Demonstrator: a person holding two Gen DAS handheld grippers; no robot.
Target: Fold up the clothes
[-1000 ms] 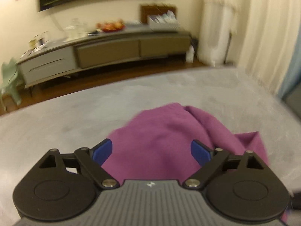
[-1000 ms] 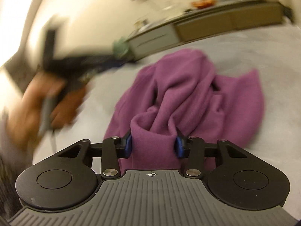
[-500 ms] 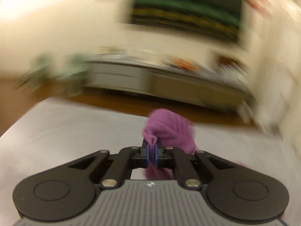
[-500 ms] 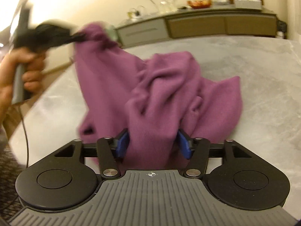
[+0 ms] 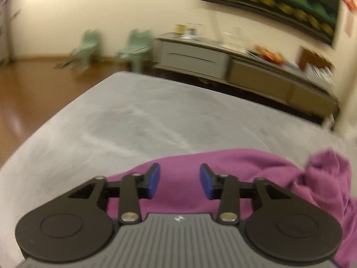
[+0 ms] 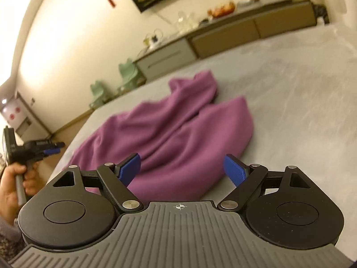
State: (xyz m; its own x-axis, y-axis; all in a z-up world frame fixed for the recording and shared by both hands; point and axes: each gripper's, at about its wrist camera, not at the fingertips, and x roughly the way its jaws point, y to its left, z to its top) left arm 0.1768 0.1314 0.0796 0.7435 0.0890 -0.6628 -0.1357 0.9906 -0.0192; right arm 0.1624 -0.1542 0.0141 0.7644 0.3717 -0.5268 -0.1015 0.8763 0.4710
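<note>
A purple garment (image 6: 178, 129) lies crumpled but spread out on the grey surface (image 6: 301, 89), its long side running toward the left edge. My right gripper (image 6: 183, 167) hovers over its near end with blue pads wide apart; the jaws are opening and the cloth lies below them, not pinched. In the left wrist view the garment (image 5: 245, 167) sits under and to the right of my left gripper (image 5: 179, 178), whose jaws are opening with nothing pressed between the pads. The left gripper (image 6: 51, 150), held by a hand (image 6: 13, 178), also shows beside the surface's left edge.
A long low sideboard (image 5: 223, 64) with bottles and a fruit bowl stands along the far wall. Two small green chairs (image 5: 133, 44) sit on the wood floor (image 5: 33, 84) beyond the surface's left corner. Bare grey surface (image 5: 133, 122) stretches past the garment.
The left gripper, shut on a raised bunch of cloth half a second ago, has let go and its pads stand apart. The right jaws widened off the fold; the garment now lies flatter.
</note>
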